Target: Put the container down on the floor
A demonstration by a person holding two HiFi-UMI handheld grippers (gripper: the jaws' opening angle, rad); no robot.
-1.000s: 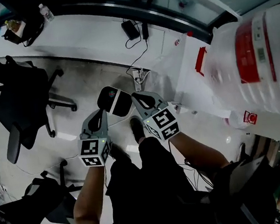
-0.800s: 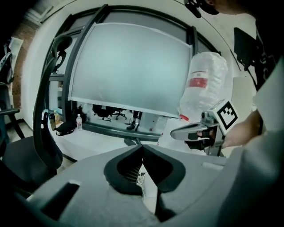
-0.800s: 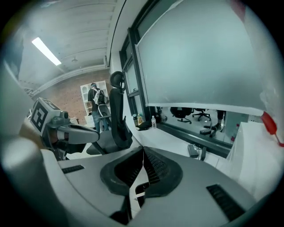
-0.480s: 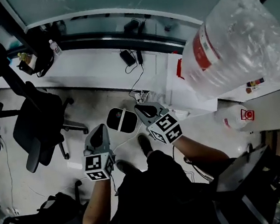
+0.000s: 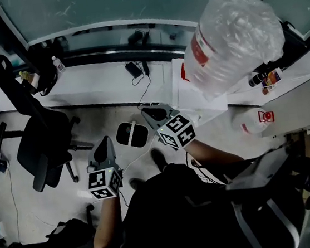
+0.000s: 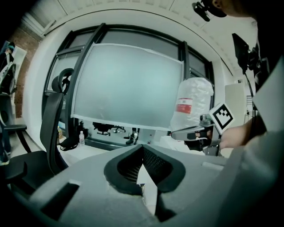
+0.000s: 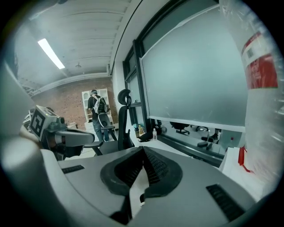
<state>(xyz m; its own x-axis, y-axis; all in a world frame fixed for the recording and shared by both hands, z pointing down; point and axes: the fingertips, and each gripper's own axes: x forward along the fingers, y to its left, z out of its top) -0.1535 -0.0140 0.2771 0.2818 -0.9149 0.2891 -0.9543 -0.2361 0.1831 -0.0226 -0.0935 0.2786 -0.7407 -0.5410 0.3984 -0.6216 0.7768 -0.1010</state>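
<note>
The container [image 5: 132, 133], a black oval thing with a white band, lies on the floor below and between my two grippers. My left gripper [image 5: 105, 145] hangs above the floor to the container's left, jaws shut with nothing in them. Its pads meet at the tip in the left gripper view [image 6: 142, 147]. My right gripper [image 5: 149, 113] is raised just right of the container, also shut and holding nothing [image 7: 143, 150]. Each gripper shows in the other's view: the right one [image 6: 191, 132], the left one [image 7: 84, 135]. Neither gripper view shows the container.
A big water bottle [image 5: 228, 38] wrapped in clear plastic, with a red label, stands high at the right [image 6: 193, 104]. A black office chair [image 5: 42, 143] is on the left, another low at the left. Cables and a charger [image 5: 134, 68] lie on the floor by the window. A person [image 7: 97, 111] stands far off.
Both grippers have risen away from the container, which stays on the floor. The head view has tilted up toward the window and the big bottle.
</note>
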